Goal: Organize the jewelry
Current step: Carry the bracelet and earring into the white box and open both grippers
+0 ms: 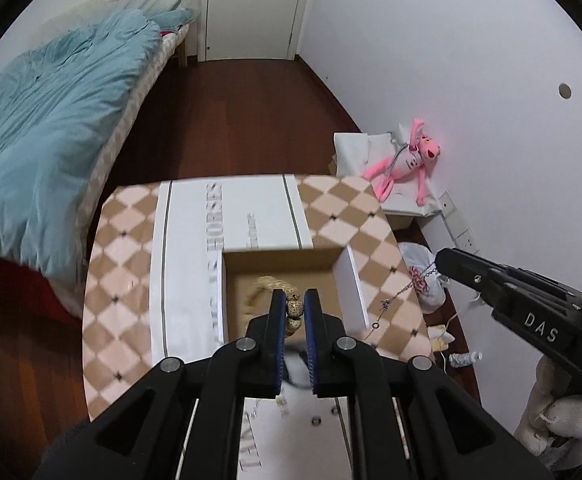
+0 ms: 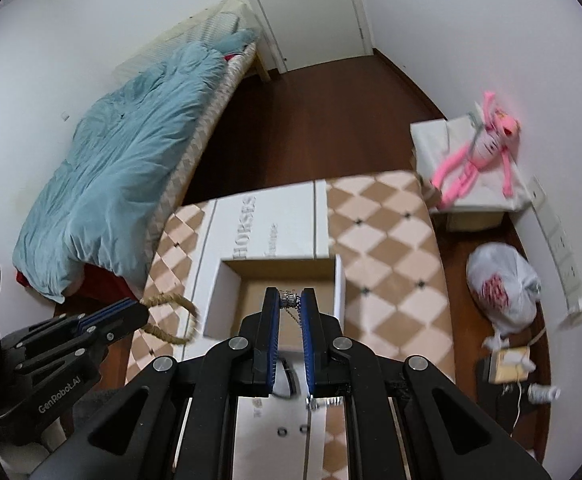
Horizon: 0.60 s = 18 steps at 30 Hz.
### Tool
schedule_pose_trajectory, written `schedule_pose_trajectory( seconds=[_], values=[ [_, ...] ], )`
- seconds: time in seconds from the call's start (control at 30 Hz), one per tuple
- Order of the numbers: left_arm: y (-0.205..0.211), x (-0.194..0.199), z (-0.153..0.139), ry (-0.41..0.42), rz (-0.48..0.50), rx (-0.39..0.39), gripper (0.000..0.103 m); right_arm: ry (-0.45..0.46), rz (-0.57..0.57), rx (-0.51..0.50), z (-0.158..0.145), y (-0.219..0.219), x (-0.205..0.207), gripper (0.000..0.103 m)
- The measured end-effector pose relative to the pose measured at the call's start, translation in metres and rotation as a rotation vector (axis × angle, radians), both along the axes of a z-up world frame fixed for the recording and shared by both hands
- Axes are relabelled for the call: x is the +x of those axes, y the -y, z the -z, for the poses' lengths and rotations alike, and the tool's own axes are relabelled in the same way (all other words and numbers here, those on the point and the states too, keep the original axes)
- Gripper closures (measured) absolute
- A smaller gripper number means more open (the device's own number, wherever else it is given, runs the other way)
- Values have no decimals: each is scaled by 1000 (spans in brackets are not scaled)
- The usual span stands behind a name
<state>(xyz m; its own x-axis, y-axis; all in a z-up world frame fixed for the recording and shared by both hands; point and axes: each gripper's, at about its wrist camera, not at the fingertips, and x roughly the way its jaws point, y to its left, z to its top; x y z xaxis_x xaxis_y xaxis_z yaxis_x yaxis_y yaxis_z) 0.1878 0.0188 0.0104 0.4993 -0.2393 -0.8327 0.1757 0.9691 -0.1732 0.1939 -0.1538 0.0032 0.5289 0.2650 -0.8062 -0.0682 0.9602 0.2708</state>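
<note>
My left gripper (image 1: 295, 296) is shut on a bracelet of beige speckled beads (image 1: 293, 309), held above an open white box (image 1: 355, 288) with a brown cardboard floor. The bracelet's loop hangs blurred to the left. At the right edge of that view my right gripper (image 1: 443, 258) pinches a thin silver chain (image 1: 399, 294), which dangles over the checkered cloth. In the right wrist view, the right gripper (image 2: 291, 295) is shut on the chain (image 2: 289, 300) above the same box (image 2: 341, 288). At the left, the left gripper (image 2: 141, 310) carries the bead bracelet (image 2: 171, 320).
The box sits on a white lid printed "HORSES" (image 1: 211, 216) on a table with a tan checkered cloth (image 2: 387, 248). Two small rings (image 2: 291, 431) lie on the white surface near me. A bed with a blue duvet (image 1: 51, 140) is at left. A pink plush toy (image 2: 475, 160) and a plastic bag (image 2: 503, 284) are at right.
</note>
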Motion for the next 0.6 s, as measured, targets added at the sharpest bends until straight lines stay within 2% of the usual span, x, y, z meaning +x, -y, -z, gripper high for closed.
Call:
schedule_pose_trajectory(
  seconds=[0.1,0.27,0.6],
  values=[
    [-4,21,5,-14,1,3,96,-21,-16,-16,3,-8,24,92],
    [-13,56,30,-88,-9,-20,96,-81,-34,-47,27,-18,55,92],
    [-17,91,90,-233,-9,-31,96,-228,-36,-91,104,-31,96,92]
  ],
)
